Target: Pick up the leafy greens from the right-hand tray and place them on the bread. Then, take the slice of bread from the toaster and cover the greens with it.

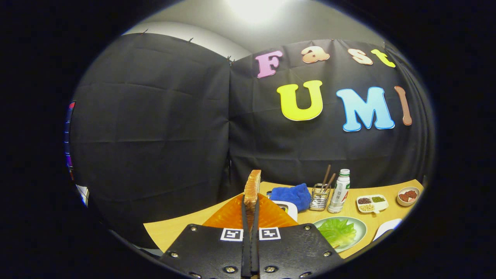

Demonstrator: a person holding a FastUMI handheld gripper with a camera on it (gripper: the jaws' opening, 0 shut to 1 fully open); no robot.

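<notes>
A slice of toasted bread [252,188] stands on edge between my fingers, lifted above the table. My gripper [250,211] is shut on the bread, both fingers pressing its lower part. Right of the fingers, a pale green plate [360,228] carries leafy greens [337,231]; whether bread lies under the greens I cannot tell. An orange mat [232,215] lies just beyond the fingers, under the held slice. A white appliance [288,209], partly hidden behind the mat, may be the toaster.
A blue cloth [292,195], a metal holder with chopsticks [319,197], a white bottle [340,191], a divided dish of grains [371,204] and a small bowl [408,195] stand along the back of the wooden table [174,230]. A white plate edge [387,228] shows farther right.
</notes>
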